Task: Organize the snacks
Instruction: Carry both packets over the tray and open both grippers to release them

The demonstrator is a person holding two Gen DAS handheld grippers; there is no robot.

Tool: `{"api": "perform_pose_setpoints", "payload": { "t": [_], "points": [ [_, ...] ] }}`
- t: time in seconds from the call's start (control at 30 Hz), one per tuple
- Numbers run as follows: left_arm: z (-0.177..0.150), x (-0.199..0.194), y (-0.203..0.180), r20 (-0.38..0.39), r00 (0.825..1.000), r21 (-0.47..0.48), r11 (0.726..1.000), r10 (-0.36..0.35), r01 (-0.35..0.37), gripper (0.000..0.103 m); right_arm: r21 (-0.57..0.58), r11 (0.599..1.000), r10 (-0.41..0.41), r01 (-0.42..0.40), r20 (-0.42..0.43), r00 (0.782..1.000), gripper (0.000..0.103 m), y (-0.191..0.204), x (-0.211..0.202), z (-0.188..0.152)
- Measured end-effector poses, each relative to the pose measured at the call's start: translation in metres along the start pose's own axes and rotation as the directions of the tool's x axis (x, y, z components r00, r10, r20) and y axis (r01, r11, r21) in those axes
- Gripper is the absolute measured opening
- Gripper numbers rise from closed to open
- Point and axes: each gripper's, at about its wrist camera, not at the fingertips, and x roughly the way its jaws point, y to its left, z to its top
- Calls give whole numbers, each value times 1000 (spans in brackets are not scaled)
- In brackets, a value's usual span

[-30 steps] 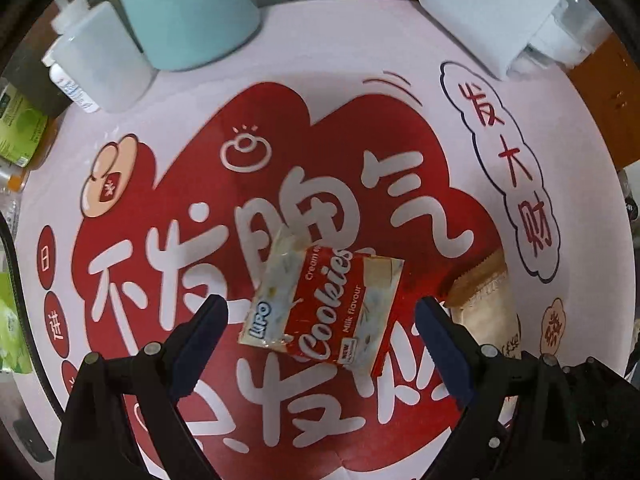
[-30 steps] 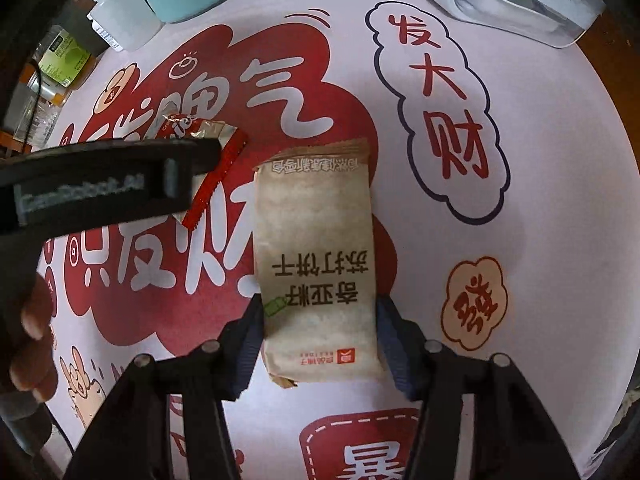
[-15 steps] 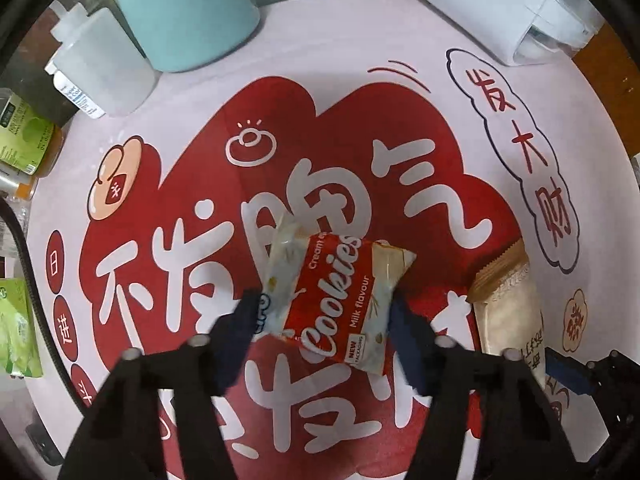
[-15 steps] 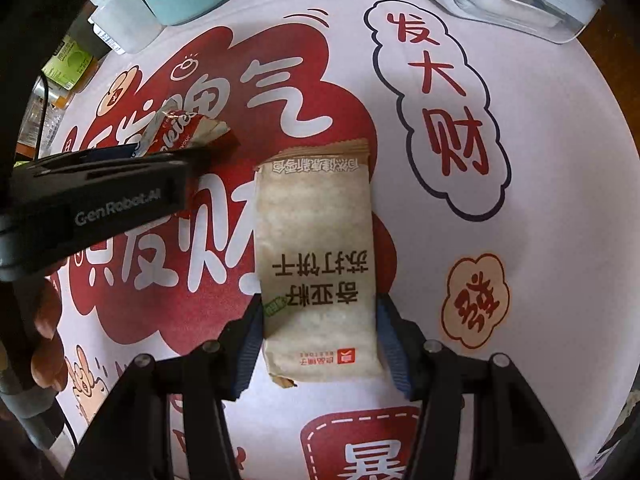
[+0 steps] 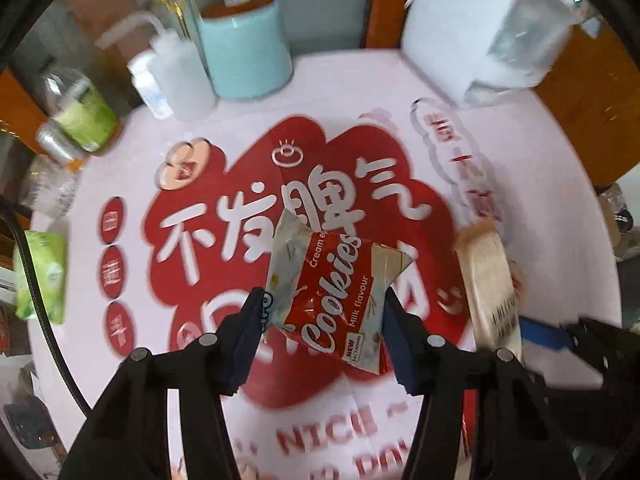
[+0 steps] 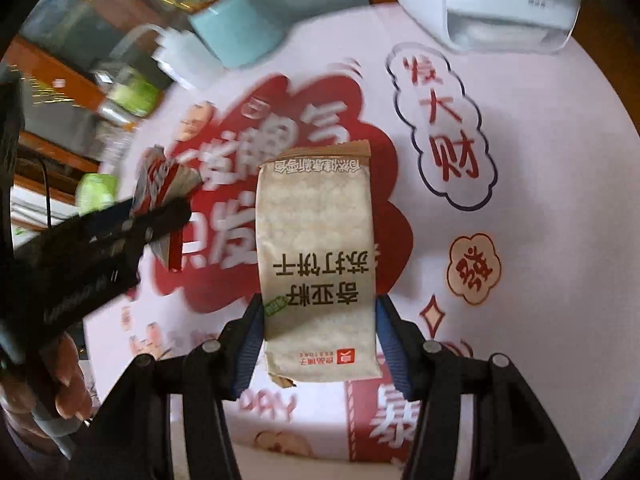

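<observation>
- Cookie packet (image 5: pixel 332 292): red centre with white lettering, pale ends.
- Cracker packet (image 6: pixel 318 264): beige and speckled, brown top edge, dark characters, small green and red marks.
- Table mat (image 6: pixel 560 200): pale pink, red cloud shapes, white characters, red lettering.
- Cup (image 5: pixel 244 52): light teal.
- Gripper pads (image 6: pixel 386 332): blue on black fingers.

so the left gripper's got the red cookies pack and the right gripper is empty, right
Not quite. The left gripper does hold the red cookies pack, but the right gripper is not empty: its jaws are closed on the beige cracker pack, as the right wrist view shows.
</observation>
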Motion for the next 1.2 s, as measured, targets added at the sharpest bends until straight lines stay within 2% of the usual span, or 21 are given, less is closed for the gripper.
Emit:
{"api": "perform_pose_setpoints", "payload": {
  "t": [0.13,0.3,0.53,0.6,0.7,0.8,0.9,0.97,1.03,1.2],
  "points": [
    [-39,-73,-9,59,998,6,1000,-13,13,55,-61,997,60,-56,75,995,54,13,-48,-26],
    [-96,-146,-20,140,990,-24,999,-26,30,55,-166,981,129,-102,163,978,54,29,-109,-74],
    [-182,-210,-41,250,968,-75,997,3,16,55,-288,952,185,-108,256,949,54,37,-169,-152],
    [-213,-224,-49,285,958,-103,995,40,-11,55,-319,943,188,-97,267,945,54,39,-176,-173],
    [-250,-229,-55,294,955,-156,988,42,5,55,-356,929,198,-101,249,948,54,42,-175,-201],
    [-282,-224,-56,290,956,-226,974,55,13,55,-383,919,187,-95,210,960,54,43,-165,-227],
    [-309,-213,-57,264,964,-283,958,32,46,55,-399,913,160,-82,165,973,54,43,-153,-247],
    [-318,-203,-60,234,972,-288,956,7,63,55,-404,913,124,-56,146,981,54,43,-145,-258],
    [-324,-196,-65,212,977,-276,960,12,48,55,-400,916,98,-35,137,986,54,43,-140,-264],
    [-324,-187,-75,191,982,-208,978,5,36,55,-370,929,32,20,133,991,55,46,-134,-273]
  ]
}}
